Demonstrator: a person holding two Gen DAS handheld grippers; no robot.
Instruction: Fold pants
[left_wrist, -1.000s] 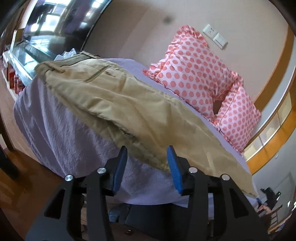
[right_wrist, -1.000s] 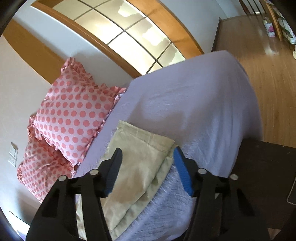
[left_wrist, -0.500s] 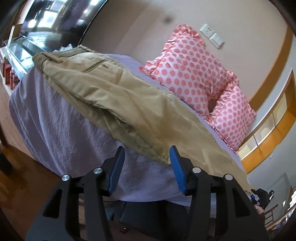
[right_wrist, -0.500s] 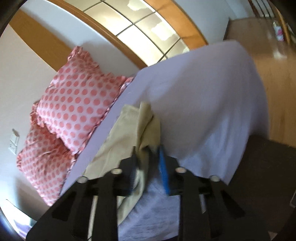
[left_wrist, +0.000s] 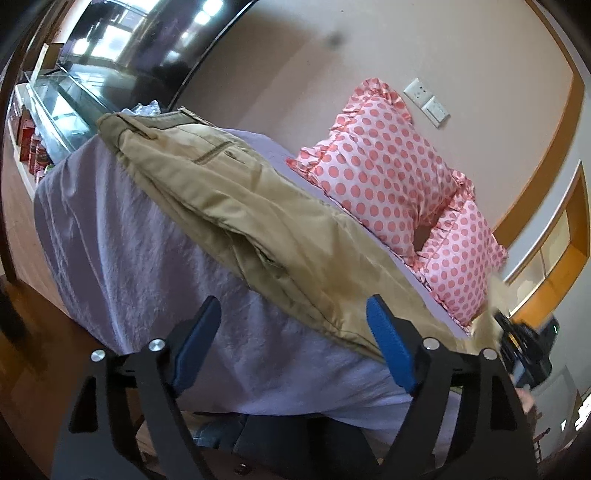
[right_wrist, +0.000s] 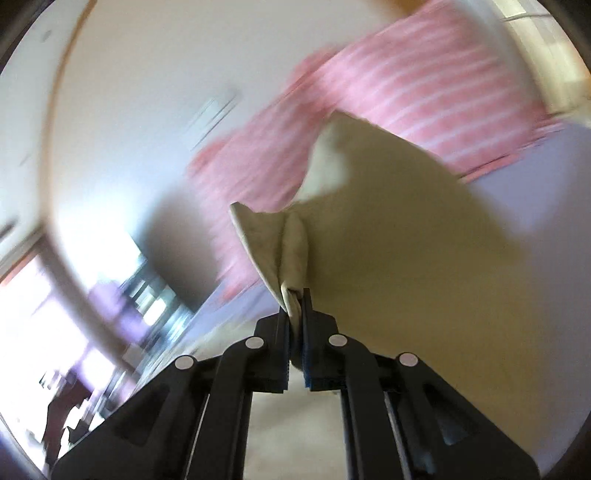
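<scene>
While my left gripper (left_wrist: 293, 332) hangs off the near side of the bed, its blue pads (left_wrist: 388, 343) stand wide apart with nothing between them, just short of the pants' near edge. Khaki pants (left_wrist: 258, 229) lie stretched along the lavender bedsheet (left_wrist: 122, 251), waistband up at the far left corner, back pocket showing, legs running down to the right. Further left, past the bed corner, a glass-fronted cabinet (left_wrist: 62, 114) sits under a big dark screen (left_wrist: 147, 40). Moving right, two pink polka-dot pillows (left_wrist: 380, 173) lean against the beige wall, one behind the other, with a pair of wall switches (left_wrist: 426, 101) above them. At the far right edge of this view I catch my right gripper (left_wrist: 524, 350), dark and blurred, touching the leg end of the pants.

Over to the right wrist view, and it's badly smeared with motion. My right gripper (right_wrist: 295, 306) has its jaws pinched nearly together on a bunched fold of the khaki pants (right_wrist: 388, 229); the cloth squeezes up between the pads and fans out above them, a pale hem corner sticking up on top. Fabric fills the right half of the view, lifted off the sheet near the jaws. Behind it, the pink pillows (right_wrist: 388, 85) are only streaks, and a strip of lavender sheet (right_wrist: 546, 177) shows at far right.
</scene>
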